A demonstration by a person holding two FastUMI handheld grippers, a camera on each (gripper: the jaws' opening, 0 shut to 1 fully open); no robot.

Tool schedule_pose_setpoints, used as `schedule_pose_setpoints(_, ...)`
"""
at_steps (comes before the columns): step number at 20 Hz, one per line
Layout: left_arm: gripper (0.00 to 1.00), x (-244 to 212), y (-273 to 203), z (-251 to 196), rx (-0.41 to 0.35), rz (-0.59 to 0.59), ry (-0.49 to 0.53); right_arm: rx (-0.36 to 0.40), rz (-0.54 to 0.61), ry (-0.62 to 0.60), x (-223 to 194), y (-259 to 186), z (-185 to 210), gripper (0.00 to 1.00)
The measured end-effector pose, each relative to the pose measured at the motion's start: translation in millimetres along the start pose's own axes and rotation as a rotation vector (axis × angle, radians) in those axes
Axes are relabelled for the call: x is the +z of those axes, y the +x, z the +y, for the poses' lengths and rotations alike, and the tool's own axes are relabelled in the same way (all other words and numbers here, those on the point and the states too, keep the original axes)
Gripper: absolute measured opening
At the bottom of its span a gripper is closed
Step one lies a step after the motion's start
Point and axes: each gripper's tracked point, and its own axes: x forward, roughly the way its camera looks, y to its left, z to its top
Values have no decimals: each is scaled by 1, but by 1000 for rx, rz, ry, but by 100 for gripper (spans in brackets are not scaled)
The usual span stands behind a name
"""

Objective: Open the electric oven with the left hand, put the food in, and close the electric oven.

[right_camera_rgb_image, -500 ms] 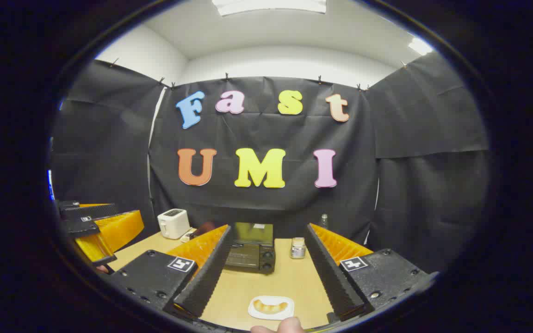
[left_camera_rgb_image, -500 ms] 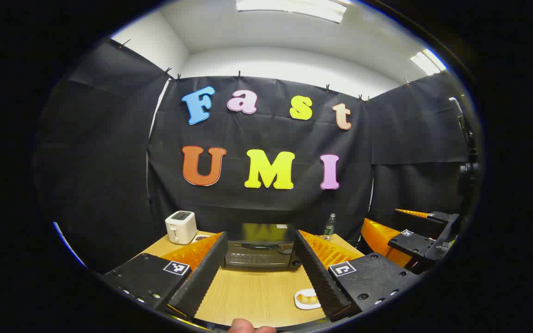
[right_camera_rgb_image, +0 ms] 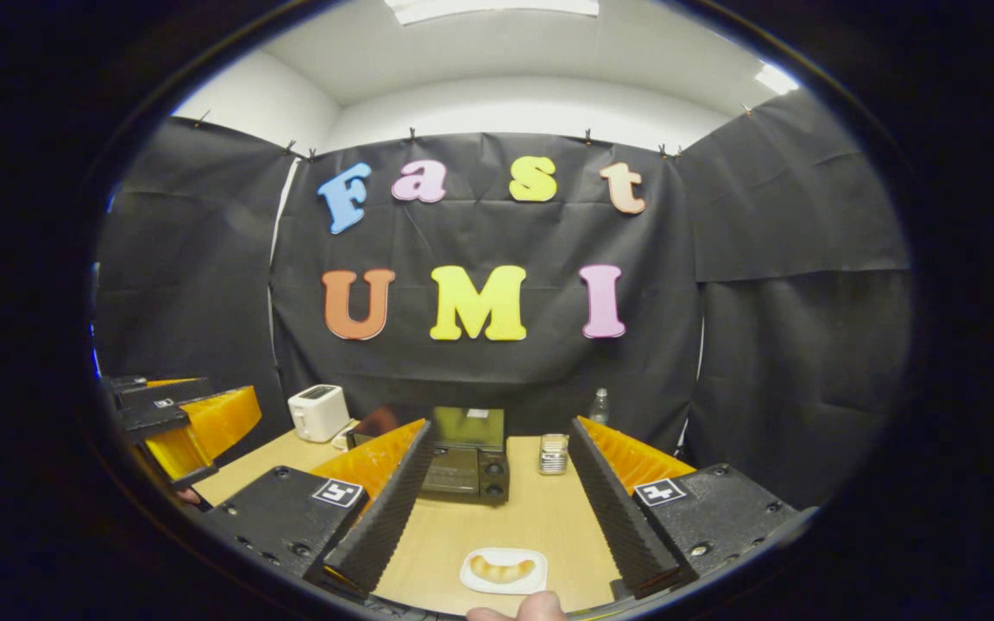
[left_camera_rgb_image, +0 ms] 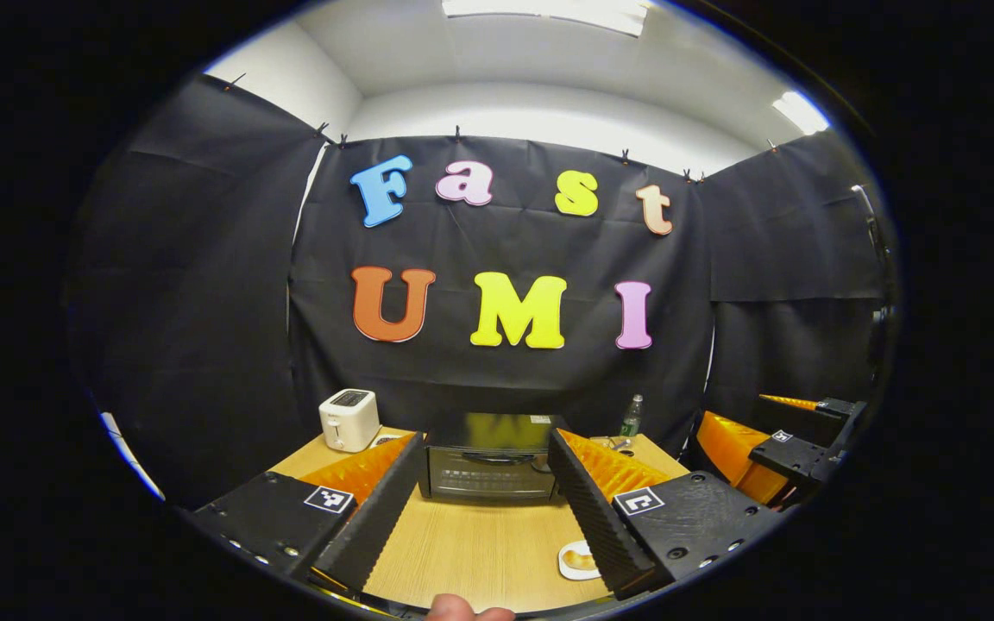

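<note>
We are holding the left gripper (left_camera_rgb_image: 487, 483) with jaws wide and empty, facing the oven (left_camera_rgb_image: 488, 461), whose door is standing closed at the back of the table (left_camera_rgb_image: 480, 552). Our right gripper (right_camera_rgb_image: 497, 492) is spread wide too, hovering over the food (right_camera_rgb_image: 503, 567) lying on its plate (right_camera_rgb_image: 471, 580) near the front edge

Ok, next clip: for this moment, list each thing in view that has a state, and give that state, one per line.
Black electric oven: door shut, standing on the wooden table.
Left gripper: open, holding nothing, aimed at the oven.
Right gripper: open, holding nothing.
Golden bread roll: lying on its small white plate, untouched.
White toaster: upright, slots with nothing in them.
Green bottle: upright, behind the oven's right side.
</note>
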Motion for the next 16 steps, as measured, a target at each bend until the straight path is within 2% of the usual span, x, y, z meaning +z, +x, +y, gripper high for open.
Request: schedule_pose_setpoints(16,94,-12,17,-28,-35,4,17,-39,28,17,-7,6,-32,98)
